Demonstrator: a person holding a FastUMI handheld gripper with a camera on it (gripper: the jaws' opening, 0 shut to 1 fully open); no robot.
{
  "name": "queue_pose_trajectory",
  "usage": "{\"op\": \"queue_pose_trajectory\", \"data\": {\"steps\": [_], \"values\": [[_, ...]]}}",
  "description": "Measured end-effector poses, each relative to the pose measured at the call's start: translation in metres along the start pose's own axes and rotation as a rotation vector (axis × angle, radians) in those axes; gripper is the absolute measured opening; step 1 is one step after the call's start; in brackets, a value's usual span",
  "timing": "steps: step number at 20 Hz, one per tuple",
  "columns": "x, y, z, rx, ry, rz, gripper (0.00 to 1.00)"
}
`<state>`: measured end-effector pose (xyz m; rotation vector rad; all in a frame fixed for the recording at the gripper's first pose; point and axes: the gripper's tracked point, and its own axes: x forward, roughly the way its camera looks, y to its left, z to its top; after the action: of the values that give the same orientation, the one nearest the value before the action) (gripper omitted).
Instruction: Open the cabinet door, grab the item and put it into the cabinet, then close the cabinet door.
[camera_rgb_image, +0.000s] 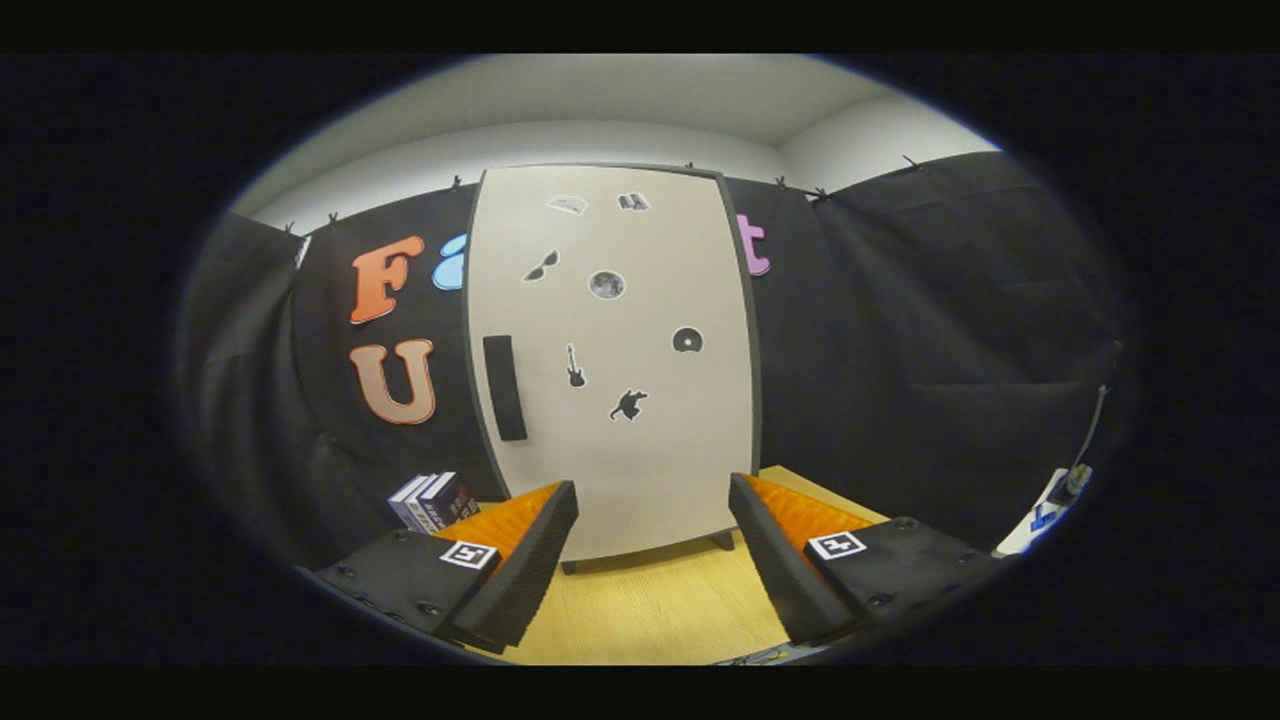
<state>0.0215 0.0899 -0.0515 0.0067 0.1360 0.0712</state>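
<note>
A tall pale cabinet (610, 360) stands on the wooden table straight ahead of me, its door shut and dotted with small dark stickers. A black vertical handle (504, 387) sits on the door's left side. Several upright books (432, 500) stand on the table left of the cabinet, just beyond my left finger. My gripper (652, 530) is open, fingers spread wide with nothing between them, a short way in front of the cabinet's base.
The wooden table (650, 600) runs under the fingers to the cabinet's short feet. Black cloth walls close in behind and on both sides. A white and blue object (1050, 510) with a cable lies at the far right.
</note>
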Motion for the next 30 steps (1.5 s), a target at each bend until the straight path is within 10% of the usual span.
{"op": "queue_pose_trajectory", "data": {"steps": [30], "values": [[-0.020, -0.011, 0.005, 0.007, -0.023, -0.023, 0.98]]}}
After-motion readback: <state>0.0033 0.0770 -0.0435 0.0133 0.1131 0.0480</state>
